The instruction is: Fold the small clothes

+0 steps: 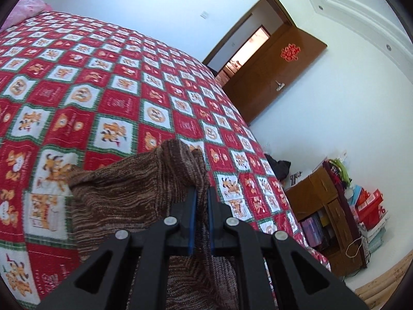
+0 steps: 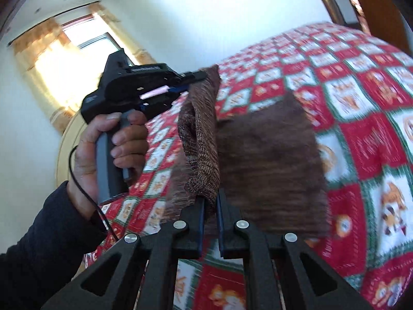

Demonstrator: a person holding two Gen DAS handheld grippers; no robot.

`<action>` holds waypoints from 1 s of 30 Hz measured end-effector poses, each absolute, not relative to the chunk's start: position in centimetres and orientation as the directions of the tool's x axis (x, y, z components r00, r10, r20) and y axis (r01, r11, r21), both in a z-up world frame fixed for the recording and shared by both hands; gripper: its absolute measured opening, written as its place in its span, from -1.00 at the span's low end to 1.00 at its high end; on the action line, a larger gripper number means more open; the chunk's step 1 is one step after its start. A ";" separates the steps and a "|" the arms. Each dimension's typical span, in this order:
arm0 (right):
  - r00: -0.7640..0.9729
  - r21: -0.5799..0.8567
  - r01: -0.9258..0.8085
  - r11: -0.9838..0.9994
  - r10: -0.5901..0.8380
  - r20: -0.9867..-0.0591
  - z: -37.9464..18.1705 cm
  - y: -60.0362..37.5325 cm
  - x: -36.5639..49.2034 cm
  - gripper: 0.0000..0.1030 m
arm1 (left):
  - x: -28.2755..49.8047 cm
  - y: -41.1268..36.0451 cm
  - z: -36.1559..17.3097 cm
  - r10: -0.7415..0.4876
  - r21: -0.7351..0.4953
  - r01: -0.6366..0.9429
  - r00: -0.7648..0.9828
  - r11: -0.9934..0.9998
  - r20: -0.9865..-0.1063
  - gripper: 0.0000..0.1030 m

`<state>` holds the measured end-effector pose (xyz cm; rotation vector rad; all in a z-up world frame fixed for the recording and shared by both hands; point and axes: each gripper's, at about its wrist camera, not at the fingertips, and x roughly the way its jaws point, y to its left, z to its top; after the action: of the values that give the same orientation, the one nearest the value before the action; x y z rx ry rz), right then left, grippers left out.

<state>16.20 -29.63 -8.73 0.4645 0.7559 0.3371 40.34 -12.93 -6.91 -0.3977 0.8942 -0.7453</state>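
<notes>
A small brown knitted garment point(image 1: 124, 191) hangs above a bed with a red, white and green cartoon quilt point(image 1: 77, 82). My left gripper point(image 1: 201, 193) is shut on one edge of the brown garment, with cloth bunched between its blue pads. In the right wrist view my right gripper point(image 2: 211, 201) is shut on another edge of the same garment point(image 2: 268, 160), which drapes over the quilt point(image 2: 361, 118). The left gripper point(image 2: 198, 76) shows there too, held by a hand point(image 2: 103, 139) in a dark sleeve and pinching the garment's upper corner.
A wooden door point(image 1: 273, 77) stands open in the white wall beyond the bed. A wooden cabinet point(image 1: 322, 211) with boxes and bags sits on the floor beside the bed. A pink pillow point(image 1: 28, 7) lies at the bed's far corner. A curtained window point(image 2: 69, 59) glows behind the hand.
</notes>
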 end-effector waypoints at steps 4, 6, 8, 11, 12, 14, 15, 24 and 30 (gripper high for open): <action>0.671 0.533 -0.061 0.844 0.430 -0.604 -10.4 -31.7 15.9 -0.85 | 39.9 -15.9 -7.7 -0.710 -0.549 0.454 0.382 0.702 -0.592 -0.85; 0.666 0.544 -0.035 0.839 0.425 -0.613 -11.3 -32.5 15.6 -0.85 | 39.8 -17.8 -8.7 -0.696 -0.522 0.471 0.366 0.711 -0.618 -0.85; 0.660 0.548 -0.006 0.836 0.415 -0.626 -12.3 -32.9 15.4 -0.86 | 39.7 -19.1 -9.7 -0.678 -0.496 0.480 0.359 0.724 -0.642 -0.85; 0.645 0.548 0.041 0.836 0.397 -0.653 -13.3 -33.7 15.3 -0.86 | 39.2 -21.1 -11.0 -0.661 -0.463 0.503 0.349 0.730 -0.664 -0.85; 0.638 0.553 0.053 0.832 0.397 -0.660 -13.5 -34.0 15.3 -0.86 | 38.9 -21.6 -11.2 -0.651 -0.439 0.517 0.358 0.735 -0.669 -0.82; 0.637 0.550 0.079 0.832 0.382 -0.670 -13.9 -34.6 15.0 -0.86 | 37.9 -22.3 -11.1 -0.621 -0.381 0.538 0.382 0.752 -0.685 -0.81; 0.636 0.549 0.086 0.831 0.379 -0.672 -14.0 -34.9 14.9 -0.86 | 37.4 -22.4 -10.9 -0.615 -0.362 0.551 0.388 0.752 -0.686 -0.80; 0.744 0.419 0.136 0.898 0.187 -0.641 -10.8 -36.0 13.7 0.06 | 30.2 -14.3 -9.3 -0.508 -0.110 0.570 0.607 0.814 -0.611 0.36; 0.768 0.351 0.064 0.934 0.178 -0.615 -7.9 -34.2 16.8 0.06 | 28.0 -10.5 -14.1 -0.404 -0.049 0.508 0.618 0.860 -0.674 0.40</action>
<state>16.83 -34.21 -7.89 0.3666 0.6957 0.0633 28.01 -10.50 -14.08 0.1521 0.7363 -0.5272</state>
